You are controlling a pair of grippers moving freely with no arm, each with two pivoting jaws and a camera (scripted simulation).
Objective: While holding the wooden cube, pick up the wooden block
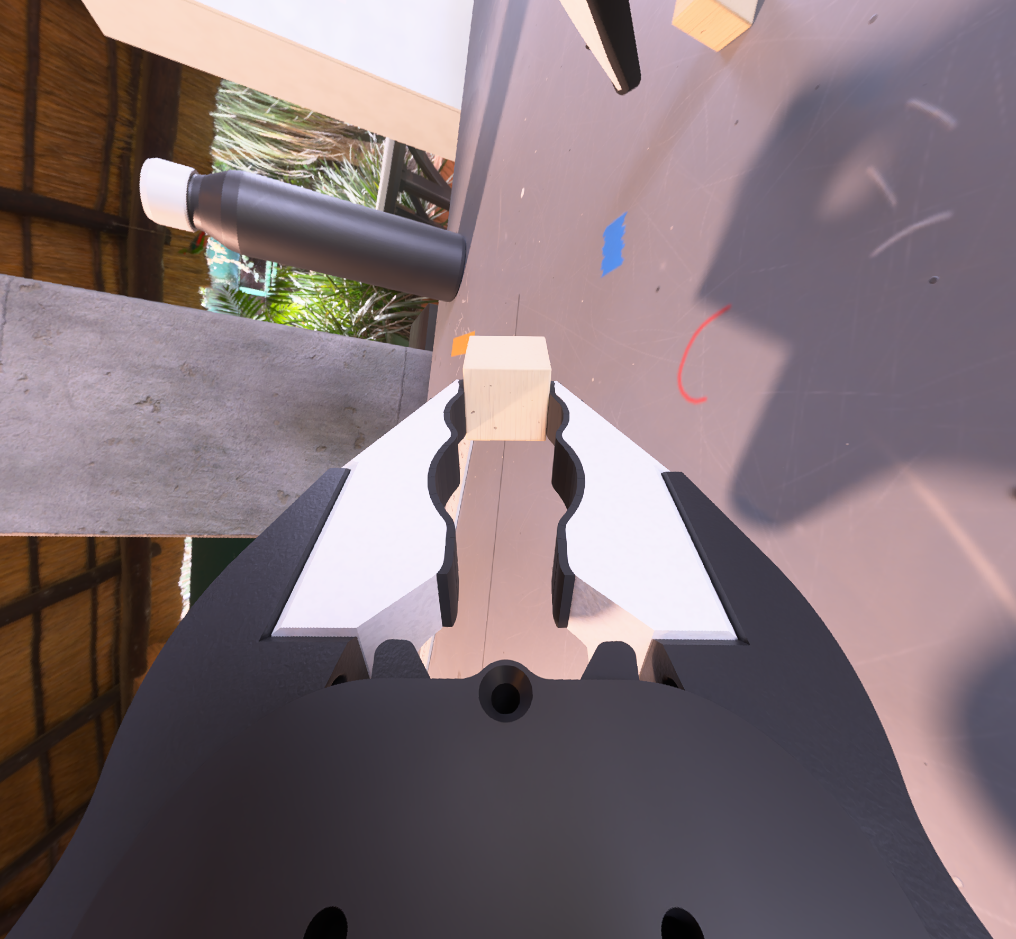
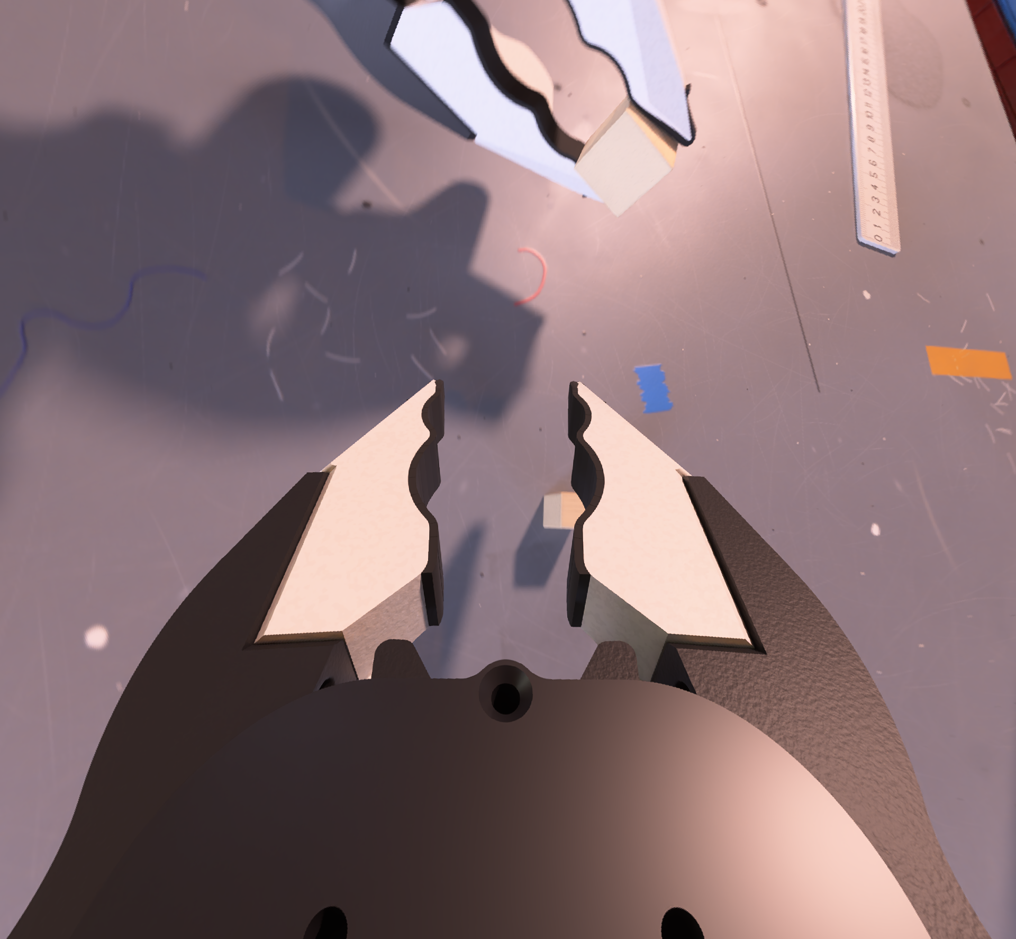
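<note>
Wooden cube gripped on your left, wooden block waiting under your right.

Pale wooden cube [image 1: 506, 390] is sitting clamped at the tips of your left gripper [image 1: 506, 406], lifted off the grey table [image 1: 769, 637]. Your right gripper [image 2: 506, 406] is hovering with jaws parted and empty; the wooden block [image 2: 561, 510] is lying on the table below, peeking beside the right-hand finger. You're wanting to centre over it before descending, keeping the left squeeze steady. No containers showing, only a dark bottle [image 1: 308, 230] and a ruler [image 2: 871, 87].
</note>
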